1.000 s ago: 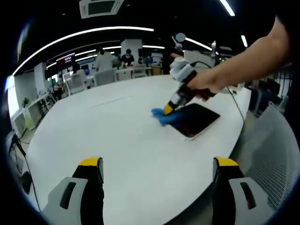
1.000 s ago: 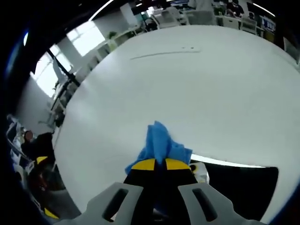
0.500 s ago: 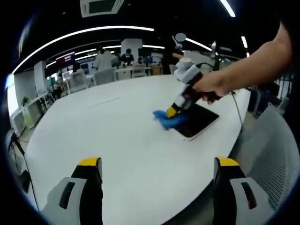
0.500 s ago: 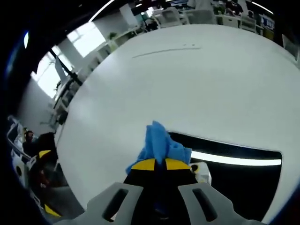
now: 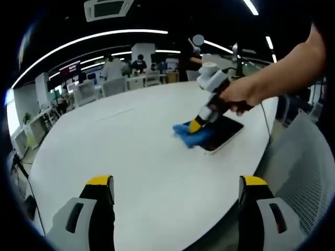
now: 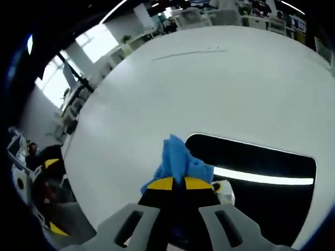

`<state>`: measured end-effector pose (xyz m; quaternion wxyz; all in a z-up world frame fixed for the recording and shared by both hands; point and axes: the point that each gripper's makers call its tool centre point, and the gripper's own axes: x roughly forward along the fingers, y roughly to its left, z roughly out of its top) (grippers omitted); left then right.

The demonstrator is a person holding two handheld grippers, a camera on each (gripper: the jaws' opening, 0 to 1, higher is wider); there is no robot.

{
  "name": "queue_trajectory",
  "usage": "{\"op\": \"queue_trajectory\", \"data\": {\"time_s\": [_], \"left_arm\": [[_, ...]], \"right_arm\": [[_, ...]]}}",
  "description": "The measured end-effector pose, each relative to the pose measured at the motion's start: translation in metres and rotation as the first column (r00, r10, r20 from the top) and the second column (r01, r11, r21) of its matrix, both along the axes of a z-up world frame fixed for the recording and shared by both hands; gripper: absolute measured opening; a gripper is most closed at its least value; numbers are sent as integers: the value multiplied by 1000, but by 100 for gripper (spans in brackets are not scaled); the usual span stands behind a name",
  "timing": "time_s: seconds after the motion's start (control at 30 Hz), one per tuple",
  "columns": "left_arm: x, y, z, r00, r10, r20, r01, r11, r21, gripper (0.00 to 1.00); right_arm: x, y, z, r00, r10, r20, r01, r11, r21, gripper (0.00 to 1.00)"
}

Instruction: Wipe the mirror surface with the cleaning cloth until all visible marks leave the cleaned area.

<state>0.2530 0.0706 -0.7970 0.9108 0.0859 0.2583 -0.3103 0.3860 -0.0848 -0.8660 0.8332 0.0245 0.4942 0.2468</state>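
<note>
The right gripper has its yellow-tipped jaws pinched together on the blue cleaning cloth, which bunches up ahead of them, while the left gripper hangs with its jaws spread wide and nothing between them, well back from the mirror. Over the last second the cloth has travelled from the table just off the mirror's corner onto the dark glass itself, and more of the mirror now lies ahead of the jaws, so the wiping stroke looks to be under way rather than finished; whether marks remain is too fine to tell. From the left gripper view the cloth sits on the mirror's near end, under the person's hand. Beyond the mirror the white table runs bare, with chairs and people far behind, nothing obstructing.
</note>
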Motion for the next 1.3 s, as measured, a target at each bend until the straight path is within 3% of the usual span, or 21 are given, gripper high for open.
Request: {"op": "queue_trajectory", "data": {"time_s": [0.07, 0.33, 0.5, 0.73, 0.83, 1.3], "left_arm": [[2, -2, 9, 999, 2, 38, -1, 1000, -27, 99], [-3, -4, 5, 1000, -6, 16, 7, 1000, -27, 99], [-7, -1, -4, 1000, -11, -8, 11, 1000, 9, 99], [-4, -3, -3, 1000, -22, -16, 22, 1000, 4, 99], [0, -1, 3, 1000, -8, 15, 7, 1000, 9, 99], [1, -3, 5, 1000, -11, 15, 11, 1000, -11, 99]], "right_arm": [[0, -1, 0, 1000, -4, 0, 4, 1000, -4, 0], [2, -2, 0, 1000, -14, -18, 14, 1000, 11, 0], [-1, -3, 0, 1000, -14, 11, 14, 1000, 20, 0], [-1, -4, 0, 1000, -3, 9, 3, 999, 36, 0], [-1, -3, -1, 996, 87, 26, -87, 996, -8, 0], [-4, -11, 0, 998, 47, 28, -47, 999, -1, 0]]}}
